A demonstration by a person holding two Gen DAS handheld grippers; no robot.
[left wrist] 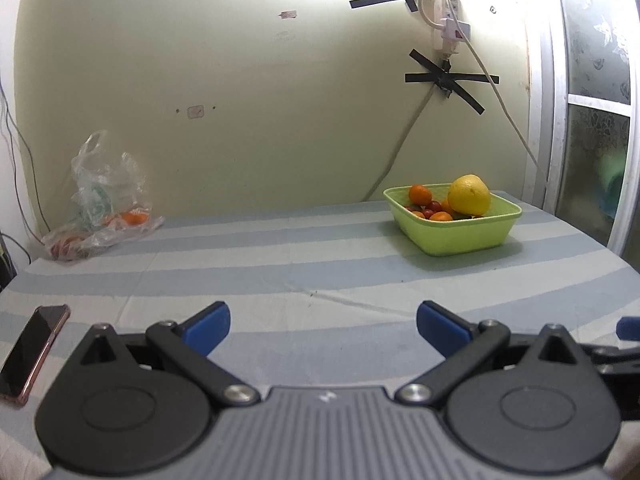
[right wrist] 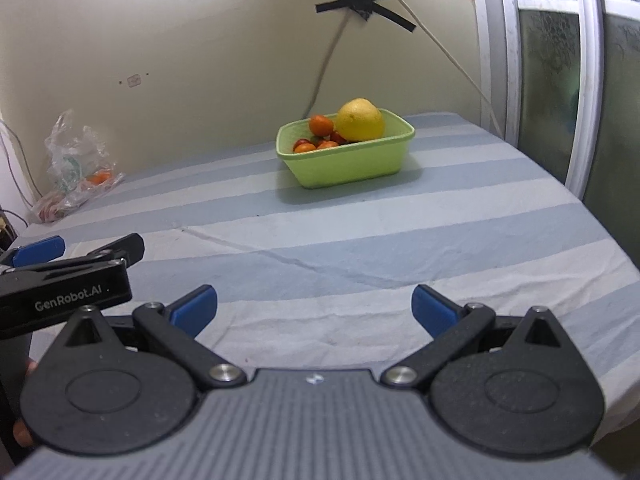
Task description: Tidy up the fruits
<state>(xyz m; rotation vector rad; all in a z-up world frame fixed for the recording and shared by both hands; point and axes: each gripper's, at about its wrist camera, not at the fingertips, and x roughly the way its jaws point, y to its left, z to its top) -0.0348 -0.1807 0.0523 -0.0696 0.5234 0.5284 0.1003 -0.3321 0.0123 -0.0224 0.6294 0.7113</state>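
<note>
A light green, square plastic basin (left wrist: 456, 220) sits toward the far right of a table covered in a cloth with wide pale blue and white stripes (left wrist: 280, 272), near the cream wall. Seen from the left wrist camera, one corner of the basin points toward the viewer, so it sits at an angle to the stripes; it has no clear long axis. Inside, a large round yellow citrus fruit (left wrist: 469, 195) rests against the far right side and rises above the rim. Just left of it lies a small orange mandarin (left wrist: 420, 193), and lower down are more small orange and dark red fruits (left wrist: 430, 213), touching one another. Well apart from the basin, in the far left corner of the table, a crumpled clear plastic bag (left wrist: 102, 200) holds at least one more orange fruit (left wrist: 134, 218); the rest of its contents are too blurred to tell. A dark smartphone with a rose-gold edge (left wrist: 32, 354) lies flat at the near left edge. The left gripper (left wrist: 323, 326) hovers over the near part of the cloth, its blue-tipped fingers (left wrist: 208, 326) spread wide with nothing between them. The right gripper (right wrist: 314, 310) is beside it, likewise spread and empty, both facing the basin. Black tape (left wrist: 448, 80) fixes white cables to the wall behind.
</note>
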